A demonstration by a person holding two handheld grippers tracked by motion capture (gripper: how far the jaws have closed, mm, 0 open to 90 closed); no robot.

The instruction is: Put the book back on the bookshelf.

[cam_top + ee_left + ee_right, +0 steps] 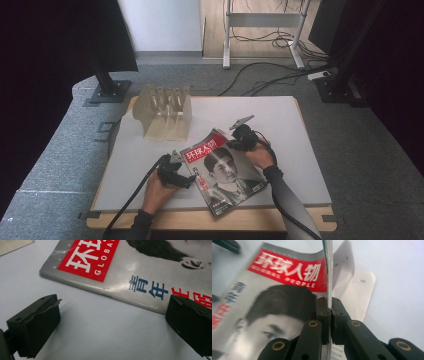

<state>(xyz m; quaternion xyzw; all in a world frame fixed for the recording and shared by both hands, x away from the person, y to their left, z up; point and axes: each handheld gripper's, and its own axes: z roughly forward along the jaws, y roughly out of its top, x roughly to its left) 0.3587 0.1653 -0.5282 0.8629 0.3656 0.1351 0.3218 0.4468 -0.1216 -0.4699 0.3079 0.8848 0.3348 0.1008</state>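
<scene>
A magazine (222,170) with a red title block and a portrait on its cover lies slanted on the white table (280,120). My right gripper (239,142) is shut on the magazine's right edge (328,277), which curls up between the pads (322,307). My left gripper (186,181) stands open at the magazine's spine side, one jaw over the bare table and the other over the cover (140,275), with nothing between them.
A beige wooden rack (164,111) with upright dividers stands at the table's back left. A black stand base (107,92) sits on the grey carpet beyond it. Cables (260,75) and a white frame lie on the floor at the back.
</scene>
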